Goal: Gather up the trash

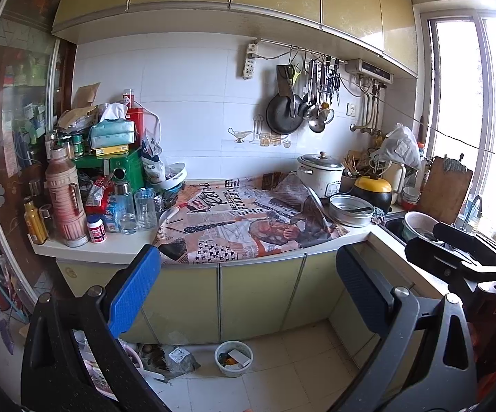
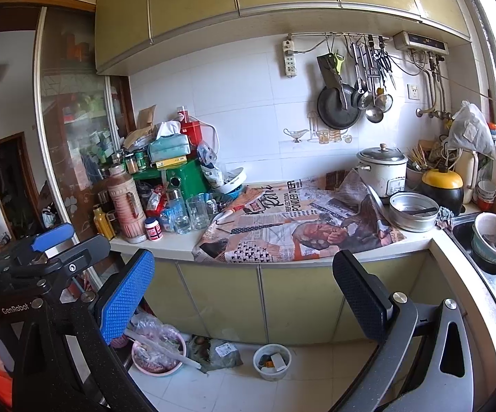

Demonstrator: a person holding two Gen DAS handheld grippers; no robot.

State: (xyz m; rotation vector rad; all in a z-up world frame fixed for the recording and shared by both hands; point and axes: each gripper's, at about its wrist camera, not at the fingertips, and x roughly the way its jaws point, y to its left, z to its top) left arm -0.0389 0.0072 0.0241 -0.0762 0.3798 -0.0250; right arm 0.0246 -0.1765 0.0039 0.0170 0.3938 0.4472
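Left wrist view: the left hand-held gripper [image 1: 248, 285] hangs spread and empty in front of the cabinet doors below the front edge of a cluttered kitchen counter [image 1: 117, 248]. Newspaper sheets [image 1: 248, 219] cover the counter's middle; jars, a tissue pack [image 1: 112, 130] and a green tin [image 1: 124, 168] crowd its left end, and a rice cooker [image 1: 320, 173] and a metal pan [image 1: 351, 209] stand toward its right end. On the floor beneath sit a small white waste bucket [image 1: 233, 358] holding scraps and, to its left, a crumpled plastic bag [image 1: 176, 360] against the cabinet base. The right hand-held gripper [image 1: 454, 254] shows at the right edge, over the sink corner.

Right wrist view: the right hand-held gripper [image 2: 244, 292] is likewise spread and holds nothing, well back from the counter's front edge. The floor shows more here: a pink basin [image 2: 157, 353] full of bagged scraps, the crumpled bag beside it, then the waste bucket. A bowl [image 2: 495, 237] rests in the sink at the counter's right end.

Judgement: collection appears not yet begun. The loose bag on the floor looks the likeliest first pick; a low approach, pinching a gathered fold rather than a flat face, should keep the thin plastic from slipping before it is dropped into a container.
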